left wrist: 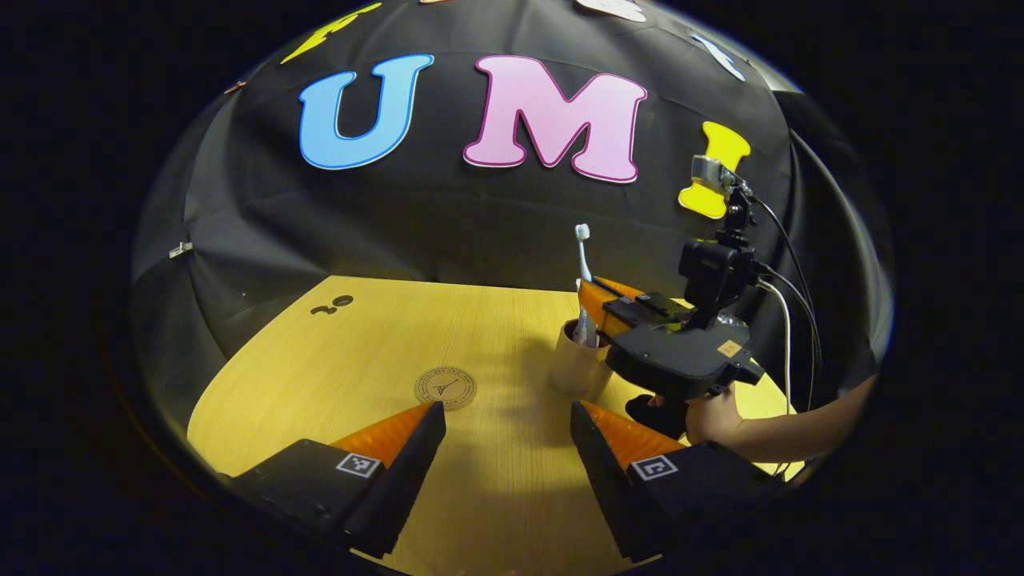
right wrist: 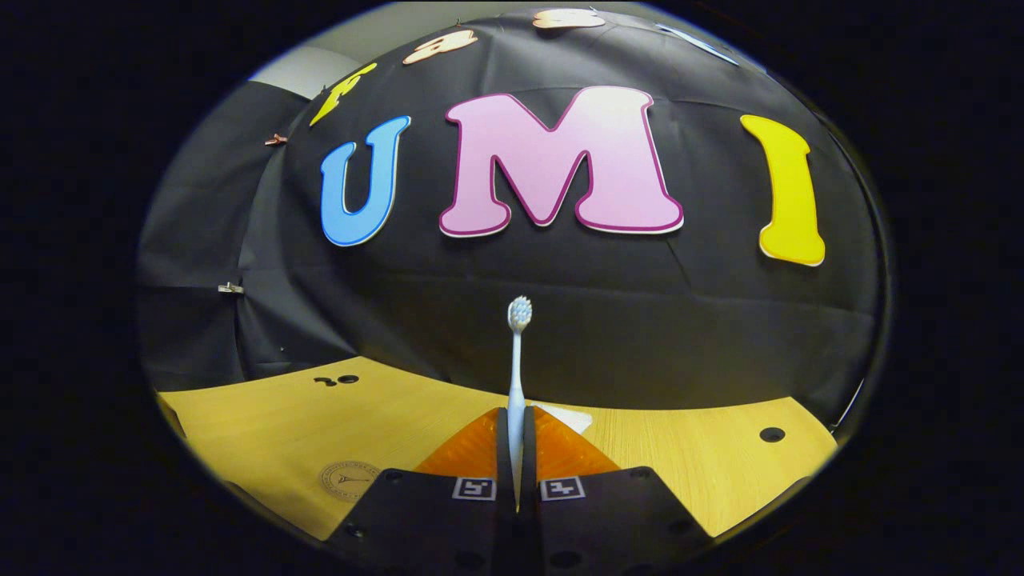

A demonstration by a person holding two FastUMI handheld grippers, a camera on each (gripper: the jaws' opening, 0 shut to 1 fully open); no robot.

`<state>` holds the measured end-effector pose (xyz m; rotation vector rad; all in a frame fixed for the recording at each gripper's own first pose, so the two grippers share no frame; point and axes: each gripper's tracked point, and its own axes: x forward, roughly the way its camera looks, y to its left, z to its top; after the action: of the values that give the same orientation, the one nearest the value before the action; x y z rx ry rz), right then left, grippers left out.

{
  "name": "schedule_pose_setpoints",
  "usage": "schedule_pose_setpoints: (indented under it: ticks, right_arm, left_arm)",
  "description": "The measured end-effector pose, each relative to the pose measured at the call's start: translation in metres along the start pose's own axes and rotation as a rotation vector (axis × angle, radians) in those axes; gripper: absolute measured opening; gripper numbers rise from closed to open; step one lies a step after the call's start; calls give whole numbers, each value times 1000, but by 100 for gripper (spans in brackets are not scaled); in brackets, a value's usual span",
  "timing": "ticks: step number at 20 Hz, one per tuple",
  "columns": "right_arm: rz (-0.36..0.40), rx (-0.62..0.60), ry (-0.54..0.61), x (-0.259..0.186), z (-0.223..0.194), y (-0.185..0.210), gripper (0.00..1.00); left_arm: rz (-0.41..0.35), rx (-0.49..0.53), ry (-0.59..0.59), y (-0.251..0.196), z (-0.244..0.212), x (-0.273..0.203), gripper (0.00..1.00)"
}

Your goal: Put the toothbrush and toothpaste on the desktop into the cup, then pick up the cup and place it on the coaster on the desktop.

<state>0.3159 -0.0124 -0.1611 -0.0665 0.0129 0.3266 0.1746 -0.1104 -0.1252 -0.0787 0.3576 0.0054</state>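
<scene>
Left gripper view: the left gripper (left wrist: 506,436) hangs over the desk (left wrist: 336,360) with its jaws spread wide and empty. The coaster (left wrist: 445,388) lies just ahead of them, toward the left jaw. Ahead of the right jaw stands the cup (left wrist: 574,364), where the right gripper (left wrist: 602,308), held by a hand (left wrist: 712,416), lowers the toothbrush (left wrist: 583,264) upright into the rim.

Right gripper view: the jaws are closed on the toothbrush handle, bristles up. I cannot make out the toothpaste. Releasing the brush, the toothpaste and moving the cup to the coaster seem left.
</scene>
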Motion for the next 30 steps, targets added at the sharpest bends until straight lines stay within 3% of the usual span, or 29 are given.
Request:
schedule_pose_setpoints:
  ticks: [8,11,13,16,17,18,21,22,24,30]
  right_arm:
    - [-48,5,-33,-1,-15,-18,7]
    - [-22,-3,-11,-7,-27,-11,9]
    - [-3,9,5,-13,-29,-6,17]
    - [3,38,35,-29,-26,-3,80]
    - [0,45,35,-35,-19,-5,82]
    - [-3,53,37,-42,-12,-6,78]
    - [-25,84,93,-54,-5,-11,83]
    - [-31,87,120,-56,-5,-12,91]
    - [-40,83,179,-61,-8,-13,96]
    - [-52,106,314,-64,-6,-5,97]
  left_arm:
    - [2,-20,35,-6,-19,3,98]
    - [4,-22,36,-8,-21,6,98]
    - [1,-29,33,-10,-21,7,98]
    - [-8,-37,26,-12,-22,6,98]
    - [-12,-41,19,-11,-20,4,98]
    - [-16,-47,7,-11,-19,3,98]
    - [-27,-74,0,-6,-22,-4,98]
    - [-24,-80,-2,-3,-25,-6,98]
    - [-16,-89,-5,4,-29,-13,98]
    - [26,-124,-4,32,-42,-39,98]
